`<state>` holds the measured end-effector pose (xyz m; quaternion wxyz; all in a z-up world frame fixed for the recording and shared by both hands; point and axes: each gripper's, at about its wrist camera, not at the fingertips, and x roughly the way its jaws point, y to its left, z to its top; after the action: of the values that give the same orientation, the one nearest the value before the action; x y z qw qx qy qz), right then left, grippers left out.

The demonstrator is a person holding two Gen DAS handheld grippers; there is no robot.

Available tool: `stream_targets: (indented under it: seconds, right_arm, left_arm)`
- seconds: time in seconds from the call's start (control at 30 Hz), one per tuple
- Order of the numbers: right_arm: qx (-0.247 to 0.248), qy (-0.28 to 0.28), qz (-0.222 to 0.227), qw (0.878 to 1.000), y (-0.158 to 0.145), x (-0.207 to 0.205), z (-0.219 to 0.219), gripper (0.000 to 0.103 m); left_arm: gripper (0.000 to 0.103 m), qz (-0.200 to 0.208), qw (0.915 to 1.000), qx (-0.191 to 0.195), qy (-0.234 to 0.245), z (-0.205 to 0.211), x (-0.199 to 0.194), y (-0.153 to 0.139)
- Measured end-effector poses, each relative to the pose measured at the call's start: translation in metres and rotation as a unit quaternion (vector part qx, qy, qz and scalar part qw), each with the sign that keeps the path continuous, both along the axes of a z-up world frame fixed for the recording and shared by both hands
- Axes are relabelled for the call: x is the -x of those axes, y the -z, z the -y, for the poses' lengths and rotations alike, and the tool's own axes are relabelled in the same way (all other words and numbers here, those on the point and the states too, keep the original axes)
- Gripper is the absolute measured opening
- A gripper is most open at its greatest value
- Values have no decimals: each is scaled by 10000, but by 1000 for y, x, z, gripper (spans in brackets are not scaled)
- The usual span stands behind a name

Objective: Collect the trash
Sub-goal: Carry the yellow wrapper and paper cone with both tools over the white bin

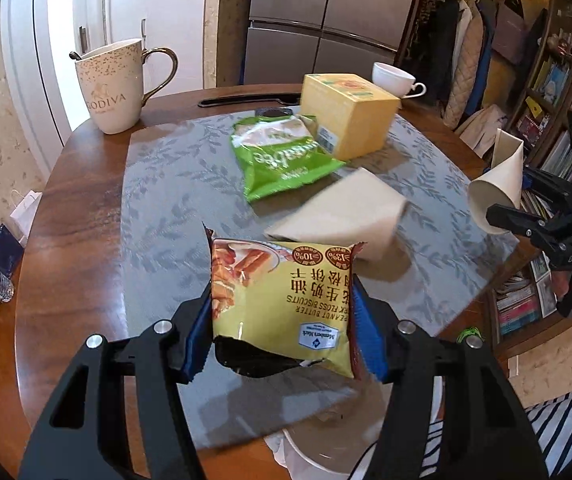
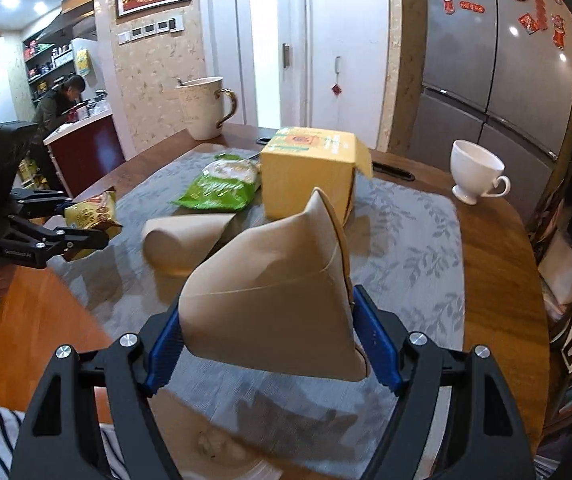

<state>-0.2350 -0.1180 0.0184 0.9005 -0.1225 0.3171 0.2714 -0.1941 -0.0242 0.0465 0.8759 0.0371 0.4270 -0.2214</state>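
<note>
Left tongs (image 1: 282,320): clamped on a torn yellow biscuit wrapper (image 1: 282,300), held above the tabletop (image 1: 78,216). Right tongs (image 2: 274,332): clamped on a flattened beige paper cup (image 2: 270,300). On the grey placemat (image 1: 174,184): second paper cup (image 1: 345,216), green snack bag (image 1: 278,156), yellow box (image 1: 349,112).

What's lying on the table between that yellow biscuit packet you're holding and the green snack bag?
A flattened paper cone lies on the grey mat between the biscuit packet and the green bag, slightly to the right; the left wrist view shows it.

torn yellow biscuit wrapper (image 1: 282,304) lifted, paper cone (image 2: 270,312) lifted
</note>
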Motion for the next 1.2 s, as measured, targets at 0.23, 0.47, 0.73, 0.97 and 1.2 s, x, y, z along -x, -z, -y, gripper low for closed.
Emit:
stream_targets:
  seconds: [0.23,0.47,0.73,0.97,1.2]
  right_arm:
    - [-56,-305,-147,9994,2,31,6,76]
    - [-25,-681,-226,9974,7,56,5,76]
    - [47,-1086,-468,9930,22,78,12,76]
    - [272,-1083,-937,9893,67,92,16,76]
    - [628,-798,-1189,9877,115,89,8,76]
  left_arm:
    - [61,29,9999,-18,99,16,29,-3]
    - [61,-33,9998,-36,198,34,56,1]
    - [61,-129,9994,-125,302,50,89,12]
    - [61,-537,9984,-129,83,58,110,45]
    - [61,-805,9957,-379,-266,69,116,86]
